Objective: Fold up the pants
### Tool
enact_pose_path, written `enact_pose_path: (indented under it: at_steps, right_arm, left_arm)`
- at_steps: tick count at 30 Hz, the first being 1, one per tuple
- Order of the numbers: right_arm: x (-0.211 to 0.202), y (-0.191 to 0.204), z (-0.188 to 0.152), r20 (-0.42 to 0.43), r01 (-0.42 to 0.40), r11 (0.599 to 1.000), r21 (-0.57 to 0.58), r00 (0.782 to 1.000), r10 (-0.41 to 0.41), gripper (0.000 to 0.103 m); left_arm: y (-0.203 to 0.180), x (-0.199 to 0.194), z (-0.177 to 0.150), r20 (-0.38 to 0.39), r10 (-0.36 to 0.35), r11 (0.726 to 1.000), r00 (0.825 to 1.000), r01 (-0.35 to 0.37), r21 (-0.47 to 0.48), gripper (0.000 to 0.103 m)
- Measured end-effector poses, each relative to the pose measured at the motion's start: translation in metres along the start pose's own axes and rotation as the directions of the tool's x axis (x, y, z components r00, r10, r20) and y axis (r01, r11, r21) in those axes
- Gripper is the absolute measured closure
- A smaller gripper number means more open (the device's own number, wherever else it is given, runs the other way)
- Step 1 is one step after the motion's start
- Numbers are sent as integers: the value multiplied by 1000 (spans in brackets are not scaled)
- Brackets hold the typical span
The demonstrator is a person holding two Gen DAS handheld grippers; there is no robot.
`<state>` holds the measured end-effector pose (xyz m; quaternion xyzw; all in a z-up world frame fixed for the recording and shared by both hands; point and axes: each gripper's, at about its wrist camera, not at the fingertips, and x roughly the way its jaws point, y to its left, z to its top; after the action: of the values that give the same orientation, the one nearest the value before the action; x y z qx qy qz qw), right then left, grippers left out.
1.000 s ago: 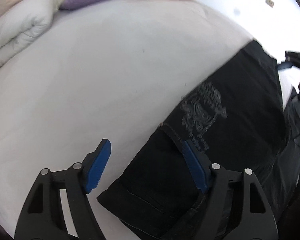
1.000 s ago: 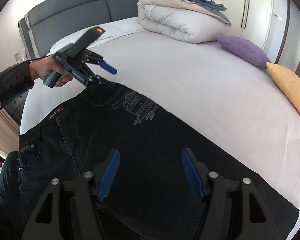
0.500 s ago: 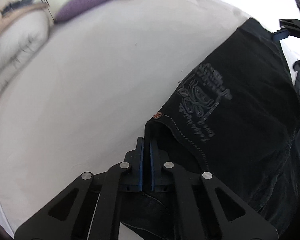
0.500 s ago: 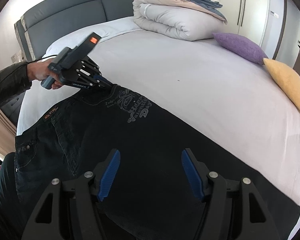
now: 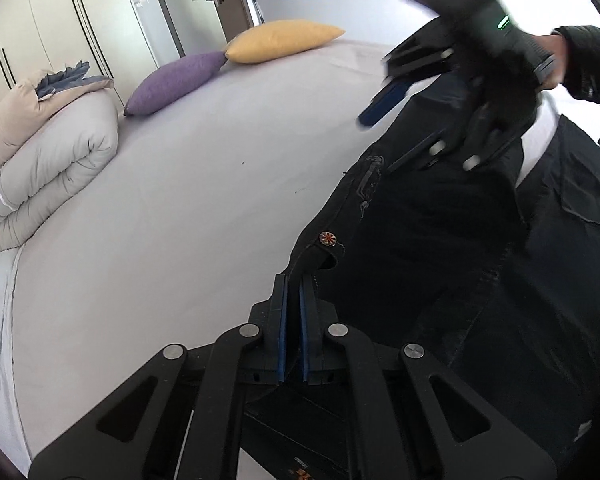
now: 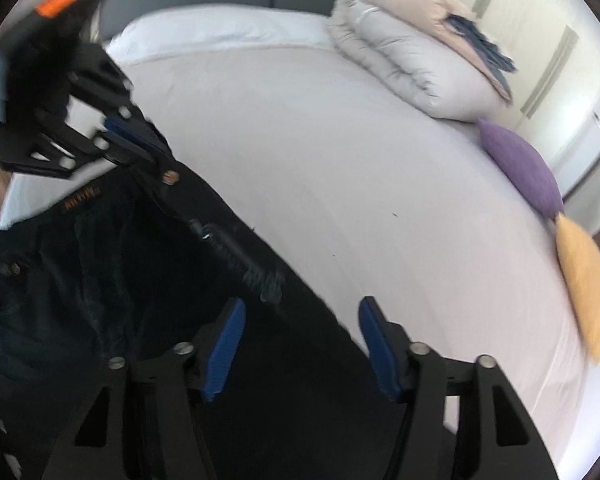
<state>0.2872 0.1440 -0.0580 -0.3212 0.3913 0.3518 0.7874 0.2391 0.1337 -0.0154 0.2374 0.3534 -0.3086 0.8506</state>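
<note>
Along the near edge of the bed (image 5: 148, 216), left wrist view: my left gripper (image 5: 293, 320) is clamped tight on the waistband corner of the dark pants (image 5: 420, 264), just below a copper button (image 5: 327, 238); the corner is raised off the sheet and the cloth drapes away from it in loose folds. My right gripper (image 5: 404, 120) appears blurred at upper right, over the leg part of the pants, with the hand (image 5: 554, 60) that holds it emerging from a dark sleeve. A rolled duvet (image 5: 48, 164) lies at the far left corner; a purple cushion (image 5: 176, 80) and a yellow cushion (image 5: 284, 40) sit along the far edge. Right wrist view: the right gripper (image 6: 300, 344) has just been closing somewhat, yet its blue pads stand apart and press on nothing; the long edge of the pants (image 6: 140, 300) runs between and beneath them, with bare sheet (image 6: 320, 160) beyond. The left gripper (image 6: 140, 148) shows at upper left, pinching the waistband by the button (image 6: 171, 177). I judge the denim to be soft but fairly heavy, not slippery, not fragile; it will sag between two holds, so the second hold belongs on the same long edge, on seam or hem, where the thick cloth gives the pads purchase.
</note>
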Motion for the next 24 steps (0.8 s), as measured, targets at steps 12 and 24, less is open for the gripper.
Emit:
enact_pose_path:
  at_steps: [12, 24]
  right_arm:
    - [11, 8, 1, -93, -44, 999, -10, 995, 43, 95]
    - [-7, 58, 8, 58, -273, 947, 167, 962, 267, 97]
  left_arm:
    - [-2, -17, -19, 36, 8, 999, 999, -6, -54, 99]
    - [-16, -46, -55, 36, 6, 989, 999, 0, -148, 99]
